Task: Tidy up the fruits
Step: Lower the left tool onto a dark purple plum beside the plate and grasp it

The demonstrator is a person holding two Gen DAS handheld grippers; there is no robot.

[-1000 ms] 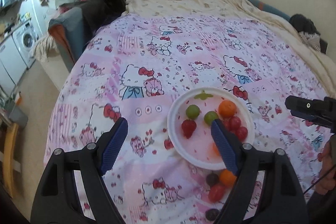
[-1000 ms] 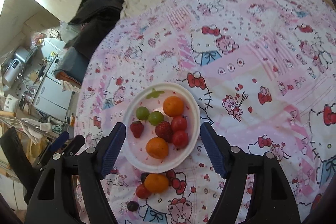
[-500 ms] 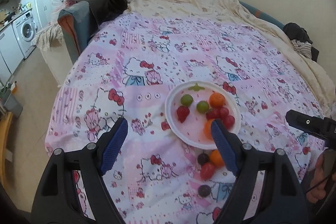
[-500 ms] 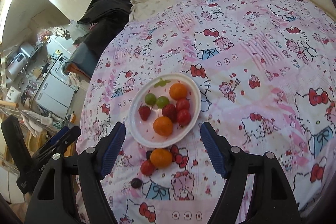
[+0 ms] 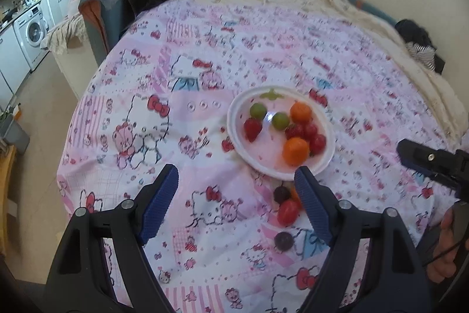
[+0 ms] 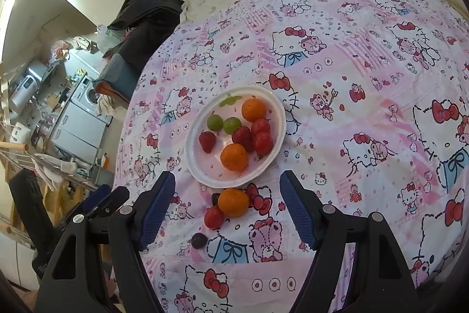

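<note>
glossy white plate (image 6: 275,107), soft matt printed cloth bedcover (image 6: 366,72), ribbed blue pads (image 6: 296,207)

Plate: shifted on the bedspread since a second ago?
No. The plate sits by the same red-bow cat print; only the cameras pulled back.

Both grippers look the same: the left gripper (image 5: 236,201) and right gripper (image 6: 227,207) have chunky matte-black plastic arms with triangular cutouts, silver screws at the joints, and ribbed dark-blue pads (image 6: 156,209) on the fingers. A thin black cable (image 5: 445,250) runs past the person's hand (image 5: 442,248).
</note>
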